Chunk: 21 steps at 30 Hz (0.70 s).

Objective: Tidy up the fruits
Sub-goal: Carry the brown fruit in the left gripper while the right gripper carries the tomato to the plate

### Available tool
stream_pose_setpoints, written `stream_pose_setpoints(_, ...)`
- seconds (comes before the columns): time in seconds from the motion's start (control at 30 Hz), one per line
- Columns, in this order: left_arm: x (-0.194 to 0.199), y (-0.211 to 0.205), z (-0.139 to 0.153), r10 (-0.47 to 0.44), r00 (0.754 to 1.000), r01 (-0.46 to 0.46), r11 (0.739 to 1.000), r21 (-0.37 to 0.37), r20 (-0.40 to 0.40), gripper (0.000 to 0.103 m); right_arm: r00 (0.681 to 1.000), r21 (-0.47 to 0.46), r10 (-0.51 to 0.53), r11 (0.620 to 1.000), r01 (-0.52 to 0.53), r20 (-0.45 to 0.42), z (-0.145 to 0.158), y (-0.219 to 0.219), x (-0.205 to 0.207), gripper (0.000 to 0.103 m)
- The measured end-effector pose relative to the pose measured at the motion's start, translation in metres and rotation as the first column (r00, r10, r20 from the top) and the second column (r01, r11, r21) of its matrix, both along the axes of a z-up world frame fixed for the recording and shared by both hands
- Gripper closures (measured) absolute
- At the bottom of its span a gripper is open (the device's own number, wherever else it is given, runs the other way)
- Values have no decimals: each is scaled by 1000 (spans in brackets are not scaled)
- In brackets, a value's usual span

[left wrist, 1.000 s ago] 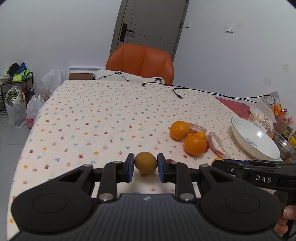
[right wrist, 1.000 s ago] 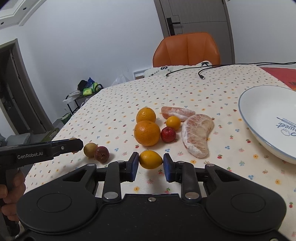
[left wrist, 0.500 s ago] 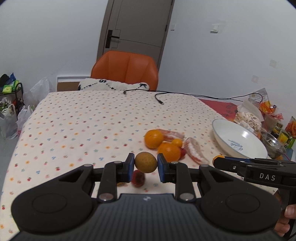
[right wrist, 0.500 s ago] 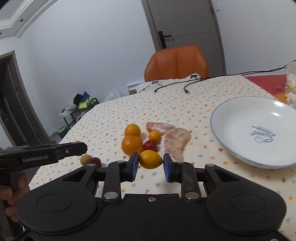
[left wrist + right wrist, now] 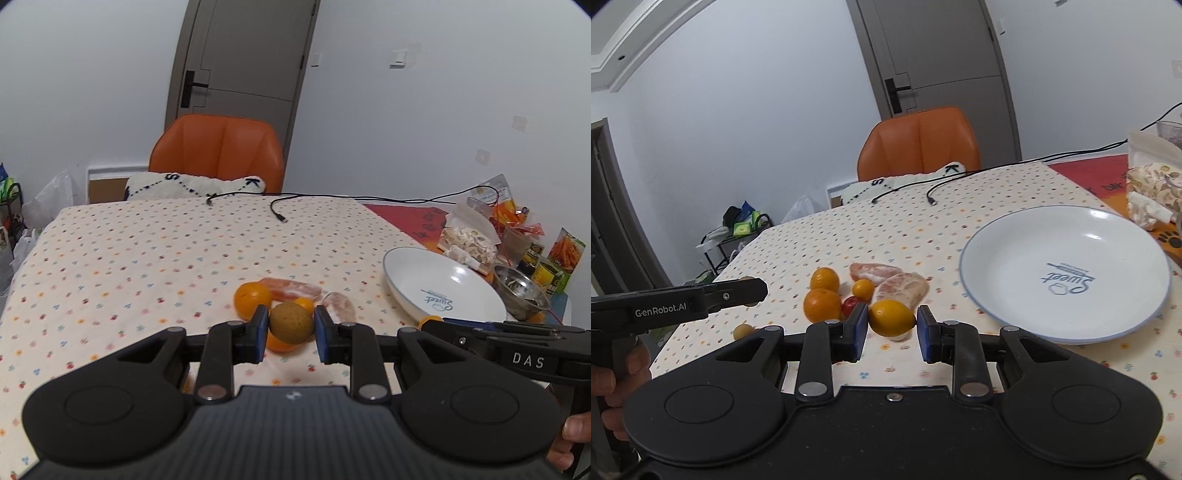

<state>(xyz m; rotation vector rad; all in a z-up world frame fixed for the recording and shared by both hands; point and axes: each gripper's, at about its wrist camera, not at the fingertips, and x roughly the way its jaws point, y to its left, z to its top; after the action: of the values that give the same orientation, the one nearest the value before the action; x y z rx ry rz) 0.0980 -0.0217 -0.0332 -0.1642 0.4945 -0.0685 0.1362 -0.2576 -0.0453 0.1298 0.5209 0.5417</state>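
Floral-cloth tabletop [image 5: 905, 229]; white plate [image 5: 1067, 325] has no fruit in it yet; left tool [image 5: 291, 328] clamped on a brown round fruit [image 5: 291, 322], right tool [image 5: 892, 323] clamped on a yellow fruit [image 5: 892, 317], both held above the cloth; oranges [image 5: 822, 304], pomelo segments [image 5: 901, 286], a red fruit [image 5: 850, 303] left; barely started.

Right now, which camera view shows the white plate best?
The right wrist view: the whole white plate shows there, empty, its printed logo readable. The left wrist view shows the plate at a low slant, its near rim hidden behind the right gripper.
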Motion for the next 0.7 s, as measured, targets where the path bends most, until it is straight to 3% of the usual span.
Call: stream_pose_setpoints(0.7,36,-51,15,-97,995,97,995,4,38,78,993,25,-113,993,112,16,1,-50,12,76)
